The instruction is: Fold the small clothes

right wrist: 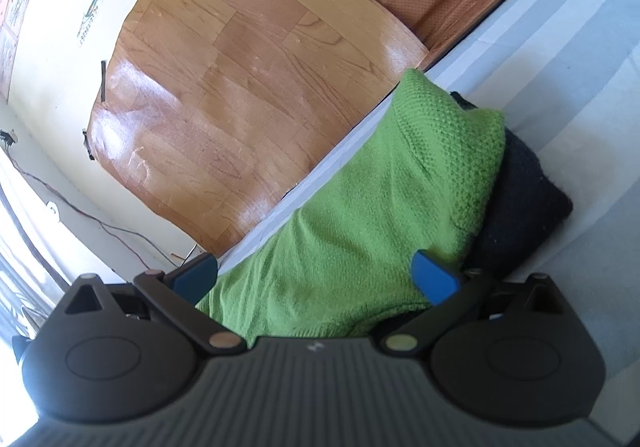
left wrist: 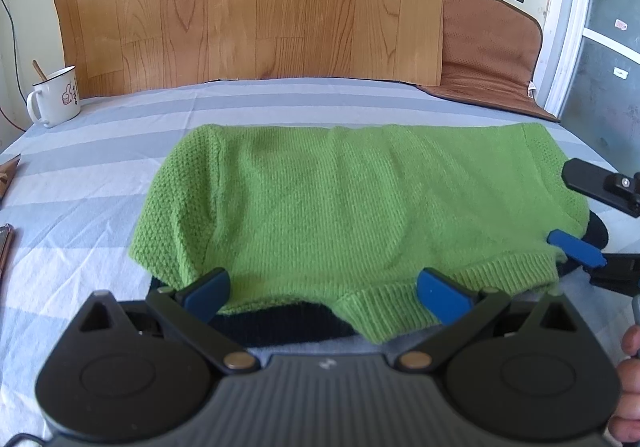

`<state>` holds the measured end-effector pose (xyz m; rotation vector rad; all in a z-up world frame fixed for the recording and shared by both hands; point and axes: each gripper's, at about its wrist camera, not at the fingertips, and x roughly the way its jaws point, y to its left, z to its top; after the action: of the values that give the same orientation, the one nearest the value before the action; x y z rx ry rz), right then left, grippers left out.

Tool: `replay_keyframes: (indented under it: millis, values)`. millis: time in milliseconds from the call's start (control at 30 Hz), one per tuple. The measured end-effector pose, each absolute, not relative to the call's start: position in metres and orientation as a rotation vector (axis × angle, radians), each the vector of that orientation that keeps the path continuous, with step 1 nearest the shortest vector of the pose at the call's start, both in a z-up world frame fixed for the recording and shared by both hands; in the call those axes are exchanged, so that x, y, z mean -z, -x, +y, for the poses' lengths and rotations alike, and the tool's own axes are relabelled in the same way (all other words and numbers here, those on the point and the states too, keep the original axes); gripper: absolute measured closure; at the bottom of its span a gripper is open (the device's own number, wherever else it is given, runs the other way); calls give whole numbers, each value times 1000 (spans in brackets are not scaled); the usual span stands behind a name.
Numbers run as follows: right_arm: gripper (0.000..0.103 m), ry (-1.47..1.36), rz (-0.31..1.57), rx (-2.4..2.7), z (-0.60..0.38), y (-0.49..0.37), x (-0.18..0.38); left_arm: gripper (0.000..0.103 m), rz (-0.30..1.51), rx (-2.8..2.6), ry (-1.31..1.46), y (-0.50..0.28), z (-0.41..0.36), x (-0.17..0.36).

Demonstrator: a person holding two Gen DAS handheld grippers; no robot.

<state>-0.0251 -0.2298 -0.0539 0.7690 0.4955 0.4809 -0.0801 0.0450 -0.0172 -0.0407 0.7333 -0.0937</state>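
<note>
A small green knit sweater (left wrist: 340, 199) lies folded across the striped sheet, with dark navy knit trim (left wrist: 280, 327) showing under its near hem. My left gripper (left wrist: 324, 291) is open, its blue pads on either side of the near hem. My right gripper (left wrist: 576, 247) shows at the sweater's right end in the left wrist view. In the right wrist view the right gripper (right wrist: 316, 279) is open over the sweater's (right wrist: 360, 215) end, with a dark navy sleeve or cuff (right wrist: 524, 199) lying beside it. Neither gripper holds cloth.
The blue and white striped sheet (left wrist: 100, 175) covers the surface. A white enamel mug (left wrist: 56, 95) with a spoon stands at the far left. A wood-pattern board (left wrist: 256, 3) leans on the wall behind, and a brown mat (left wrist: 488, 47) sits at the far right.
</note>
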Motion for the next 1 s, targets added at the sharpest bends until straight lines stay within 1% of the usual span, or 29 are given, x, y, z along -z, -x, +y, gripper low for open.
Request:
replay_keyframes:
  millis: [300, 500, 1000]
  values:
    - [6, -669, 464, -425, -221, 32, 48, 0, 736, 91, 35, 79, 43, 18]
    - [12, -711, 481, -429, -227, 26, 56, 0, 738, 98, 37, 78, 45, 20]
    - [12, -745, 484, -446, -232, 26, 57, 0, 749, 99, 14, 78, 42, 21]
